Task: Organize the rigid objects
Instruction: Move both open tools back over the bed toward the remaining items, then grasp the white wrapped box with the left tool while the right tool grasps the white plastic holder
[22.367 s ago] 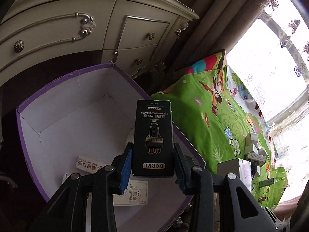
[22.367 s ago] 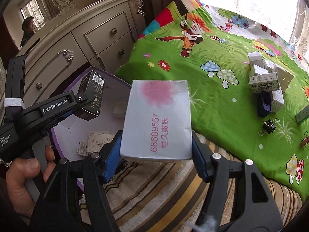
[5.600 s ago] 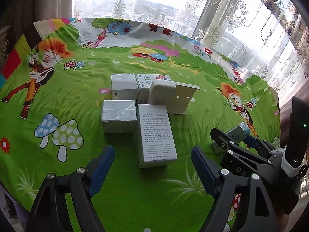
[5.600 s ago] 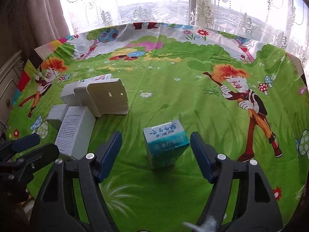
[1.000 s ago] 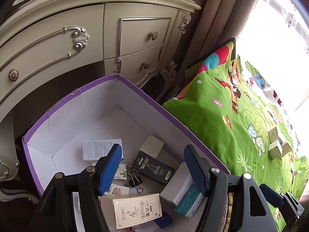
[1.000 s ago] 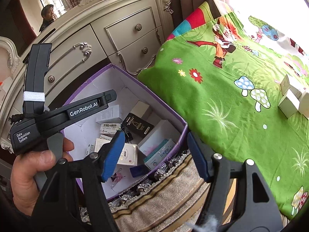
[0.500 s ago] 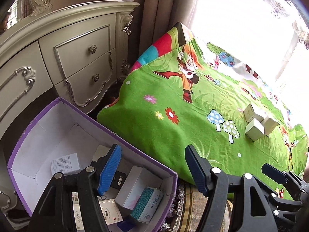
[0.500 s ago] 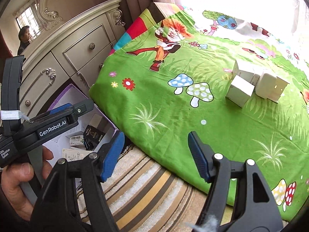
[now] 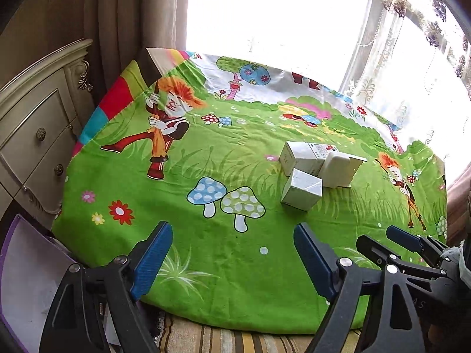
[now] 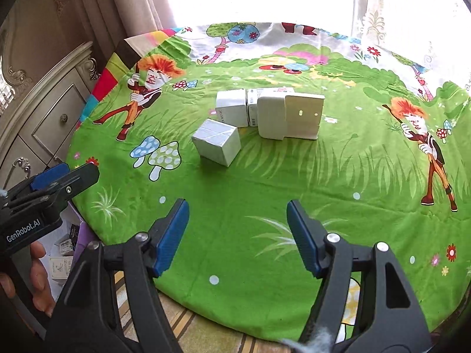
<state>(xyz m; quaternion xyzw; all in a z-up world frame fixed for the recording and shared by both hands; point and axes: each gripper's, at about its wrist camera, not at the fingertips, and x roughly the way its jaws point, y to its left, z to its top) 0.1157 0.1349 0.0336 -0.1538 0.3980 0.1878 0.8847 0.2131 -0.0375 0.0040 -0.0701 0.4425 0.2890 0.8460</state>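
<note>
Several white boxes sit together on the green cartoon cloth [image 9: 206,253] [image 10: 265,206]: a silver-white cube [image 9: 301,189] [image 10: 217,142] nearest, an upright white box [image 9: 295,157] [image 10: 231,107], a labelled box [image 10: 253,106] and a white plastic housing [image 9: 341,169] [image 10: 291,116]. My left gripper [image 9: 232,260] hovers over the cloth's near edge, its jaws opening, nothing between them. Over the near cloth my right gripper [image 10: 237,234] holds nothing, jaws opening too. The boxes lie ahead of both.
The purple-rimmed cardboard box [image 9: 17,279] [image 10: 76,235] with several packed items stands on the floor at the lower left. A cream dresser [image 9: 32,123] [image 10: 44,108] is at the left. Curtains and a bright window lie behind. A striped mat [image 9: 223,339] borders the cloth.
Both grippers swung right, away from the purple box toward the cloth with the white boxes. The left jaws have widened; both stay empty.
</note>
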